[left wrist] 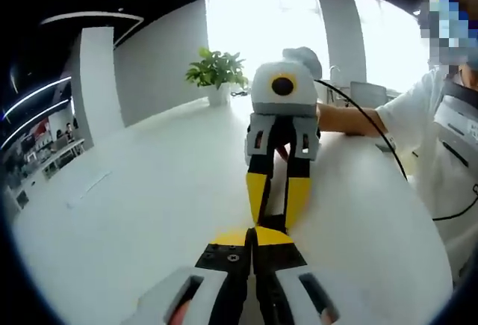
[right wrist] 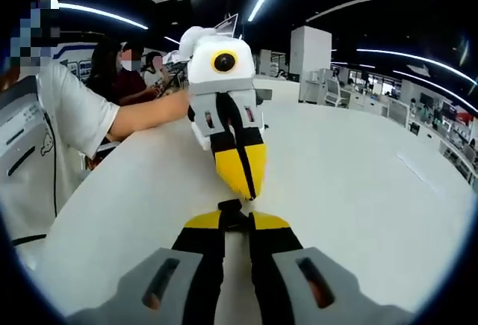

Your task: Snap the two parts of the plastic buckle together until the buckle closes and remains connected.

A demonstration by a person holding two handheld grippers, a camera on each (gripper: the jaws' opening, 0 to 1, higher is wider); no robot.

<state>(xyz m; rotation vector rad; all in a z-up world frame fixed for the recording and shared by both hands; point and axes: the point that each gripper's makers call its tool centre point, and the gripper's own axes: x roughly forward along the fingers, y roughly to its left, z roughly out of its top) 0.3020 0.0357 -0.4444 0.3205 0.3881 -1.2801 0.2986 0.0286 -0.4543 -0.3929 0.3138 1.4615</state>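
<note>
Buckle part (right wrist: pixel 230 215) pinched in the right gripper (right wrist: pixel 236 220), facing the left gripper (left wrist: pixel 254 237), jaws pressed together, above a white table (left wrist: pixel 134 190).

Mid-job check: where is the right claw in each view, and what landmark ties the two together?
Left gripper view: the right claw reaches down from the upper centre, its yellow tips just below mid-picture.
Right gripper view: the right claw rises from the bottom centre.
Shared landmark: person's white shirt, right edge there, left edge here.
</note>
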